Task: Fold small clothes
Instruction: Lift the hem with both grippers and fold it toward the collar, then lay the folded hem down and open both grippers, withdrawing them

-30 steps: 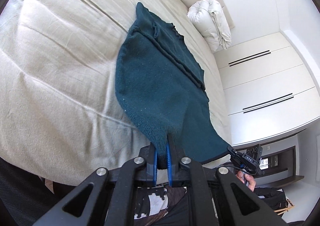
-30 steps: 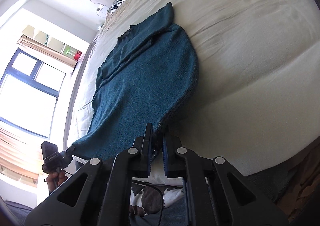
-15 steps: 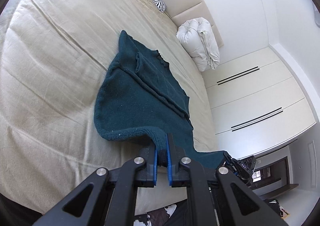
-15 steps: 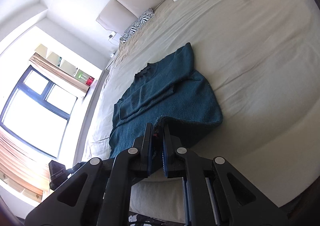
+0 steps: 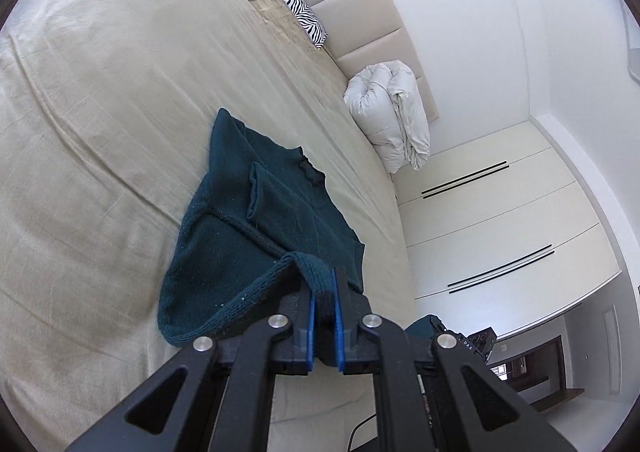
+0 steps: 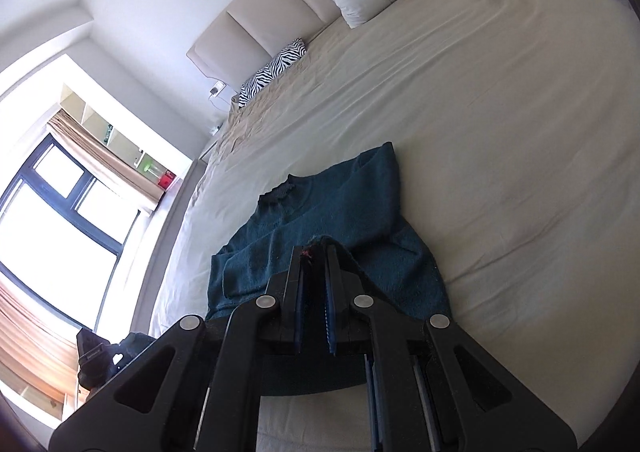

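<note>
- Since 1 s ago, hem has come up off bed's edge & forward over sweater [image 5: 256, 236] body.
- L gripper [image 5: 322, 292] & R gripper [image 6: 314, 264] each pinch 1 hem corner, so I fold evenly.
- Sweater lies mid bed [image 5: 100, 91].

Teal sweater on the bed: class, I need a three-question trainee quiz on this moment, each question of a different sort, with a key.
1. True or false: both grippers are shut on the teal sweater.
2. What lies beside the headboard? A. zebra pillow B. laptop C. shoes
3. Fill in: the sweater's hem is being carried toward its ____.

Key: 1 true: left gripper, right gripper. 2 A, zebra pillow. 3 collar.
</note>
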`<act>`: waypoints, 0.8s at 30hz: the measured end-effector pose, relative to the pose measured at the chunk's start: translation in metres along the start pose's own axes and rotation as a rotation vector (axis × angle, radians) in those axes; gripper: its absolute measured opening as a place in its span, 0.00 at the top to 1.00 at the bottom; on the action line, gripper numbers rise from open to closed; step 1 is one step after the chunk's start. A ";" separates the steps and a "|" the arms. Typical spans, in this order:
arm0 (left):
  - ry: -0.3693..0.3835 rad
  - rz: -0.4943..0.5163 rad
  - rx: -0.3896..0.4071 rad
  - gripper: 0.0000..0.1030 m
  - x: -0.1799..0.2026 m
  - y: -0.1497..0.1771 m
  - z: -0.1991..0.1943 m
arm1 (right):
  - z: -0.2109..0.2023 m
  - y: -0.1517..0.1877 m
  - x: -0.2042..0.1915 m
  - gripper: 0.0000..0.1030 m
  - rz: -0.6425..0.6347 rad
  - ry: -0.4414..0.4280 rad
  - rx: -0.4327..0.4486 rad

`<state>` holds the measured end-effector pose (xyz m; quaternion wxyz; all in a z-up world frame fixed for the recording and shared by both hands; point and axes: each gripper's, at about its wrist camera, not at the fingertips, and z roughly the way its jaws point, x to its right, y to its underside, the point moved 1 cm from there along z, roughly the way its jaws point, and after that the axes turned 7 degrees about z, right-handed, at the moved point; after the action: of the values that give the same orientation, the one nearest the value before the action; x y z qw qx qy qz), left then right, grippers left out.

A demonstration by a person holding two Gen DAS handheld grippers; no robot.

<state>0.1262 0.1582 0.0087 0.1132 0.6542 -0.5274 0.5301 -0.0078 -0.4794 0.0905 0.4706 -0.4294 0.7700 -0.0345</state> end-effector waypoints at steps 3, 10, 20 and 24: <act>-0.005 -0.004 0.009 0.91 -0.004 -0.019 0.012 | 0.017 -0.017 -0.001 0.93 -0.006 0.019 0.014; -0.029 -0.002 0.004 0.91 -0.014 -0.056 0.049 | 0.069 -0.047 0.004 0.93 -0.020 0.083 0.016; -0.073 -0.042 -0.007 0.91 -0.043 -0.095 0.096 | 0.154 -0.085 0.019 0.93 0.023 0.116 0.003; -0.086 -0.061 -0.017 0.91 -0.055 -0.110 0.113 | 0.184 -0.100 0.017 0.93 0.012 0.133 0.000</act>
<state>0.2868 0.1560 -0.0376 0.1122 0.6912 -0.5162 0.4932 0.1907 -0.4892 0.0226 0.4186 -0.4215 0.8022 -0.0603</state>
